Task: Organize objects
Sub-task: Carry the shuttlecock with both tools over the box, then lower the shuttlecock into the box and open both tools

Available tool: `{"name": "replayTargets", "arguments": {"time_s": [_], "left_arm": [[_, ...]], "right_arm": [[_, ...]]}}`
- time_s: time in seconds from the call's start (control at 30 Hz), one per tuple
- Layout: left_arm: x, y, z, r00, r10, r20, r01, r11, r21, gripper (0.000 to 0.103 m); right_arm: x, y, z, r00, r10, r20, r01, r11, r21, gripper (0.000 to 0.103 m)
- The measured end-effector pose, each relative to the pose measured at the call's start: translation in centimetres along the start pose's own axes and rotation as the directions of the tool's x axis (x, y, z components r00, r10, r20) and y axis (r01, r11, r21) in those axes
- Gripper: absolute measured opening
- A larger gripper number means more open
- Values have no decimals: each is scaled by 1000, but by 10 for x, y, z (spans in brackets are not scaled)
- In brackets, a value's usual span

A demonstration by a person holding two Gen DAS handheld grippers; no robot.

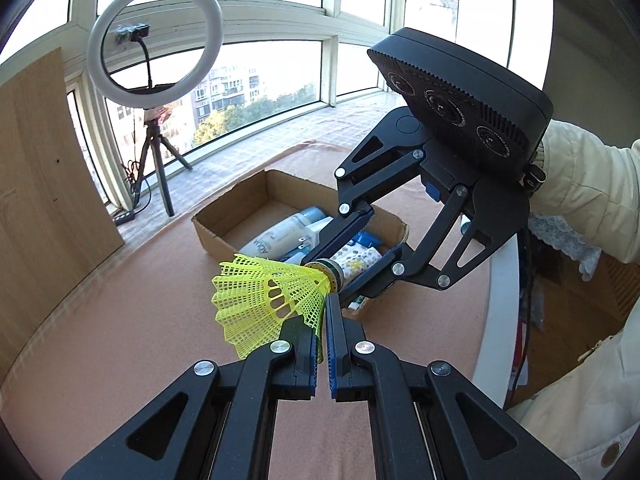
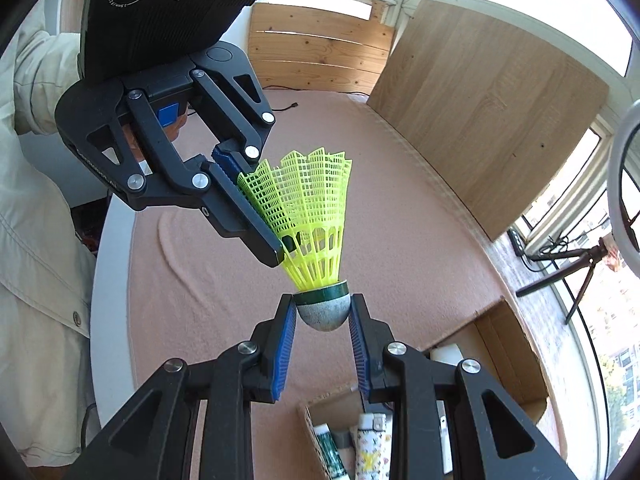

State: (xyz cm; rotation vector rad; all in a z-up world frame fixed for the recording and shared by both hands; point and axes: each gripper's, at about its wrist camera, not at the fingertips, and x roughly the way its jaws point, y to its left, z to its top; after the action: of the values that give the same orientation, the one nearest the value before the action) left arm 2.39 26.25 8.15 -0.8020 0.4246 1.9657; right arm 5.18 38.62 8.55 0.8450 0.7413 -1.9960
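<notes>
A yellow plastic shuttlecock (image 1: 264, 300) with a grey cork head and green band is held in the air between both grippers. My left gripper (image 1: 324, 308) is shut on the edge of its yellow skirt; the same gripper shows in the right wrist view (image 2: 280, 248). My right gripper (image 2: 323, 300) is shut on the cork head (image 2: 324, 314); in the left wrist view it (image 1: 340, 276) comes in from the right. A cardboard box (image 1: 224, 216) lies behind, holding a white bottle (image 1: 276, 236) and small items.
The table has a pinkish cloth (image 1: 120, 340) and a white rim (image 2: 114, 264). A wooden board (image 2: 488, 112) leans at the far side. A ring light on a tripod (image 1: 154, 44) stands by the windows. In the right wrist view the box (image 2: 504, 332) holds a patterned lighter (image 2: 370, 452).
</notes>
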Motion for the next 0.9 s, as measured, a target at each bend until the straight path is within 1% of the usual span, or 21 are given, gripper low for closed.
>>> {"name": "replayTargets", "arguments": {"time_s": [0.3,0.4,0.57,0.6,0.63,0.67,0.7,0.73,0.77,0.8,0.83,0.9], "left_arm": [[70,-41,67,996,-89,-16,90,992,86,3],[89,-51,82,994,-110,-24,112,988,105,3],[111,-54,98,992,-124,-39,128,985,115,4],[115,-53,99,993,-113,-43,118,987,112,8],[120,-51,99,995,-84,-52,89,990,106,11],[123,-49,96,996,-49,-69,56,993,100,23],[126,-46,94,997,-8,-81,16,995,96,43],[126,-44,91,996,40,-78,-33,995,95,55],[120,-42,87,994,90,-63,-84,992,95,75],[115,-41,84,991,125,-41,-121,988,95,87],[108,-39,81,990,139,-22,-136,987,89,90],[101,-33,77,989,144,-17,-143,988,62,92]], "right_arm": [[-45,-34,-65,995,-103,-20,104,988,115,24],[-57,-42,-83,993,-118,-26,120,983,142,24],[-59,-56,-98,991,-131,-29,134,975,175,24],[-58,-58,-99,990,-135,-29,138,974,179,24],[-55,-60,-101,990,-135,-34,139,973,186,24],[-51,-61,-103,991,-124,-50,132,972,196,28],[-47,-62,-106,990,-118,-76,131,972,196,33],[-45,-61,-109,987,-133,-91,148,971,189,41],[-44,-61,-110,985,-145,-93,161,968,193,43],[-45,-62,-111,986,-145,-87,160,965,210,43],[-46,-62,-112,986,-144,-83,159,961,226,44],[-48,-61,-111,982,-171,-84,186,953,240,45]]}}
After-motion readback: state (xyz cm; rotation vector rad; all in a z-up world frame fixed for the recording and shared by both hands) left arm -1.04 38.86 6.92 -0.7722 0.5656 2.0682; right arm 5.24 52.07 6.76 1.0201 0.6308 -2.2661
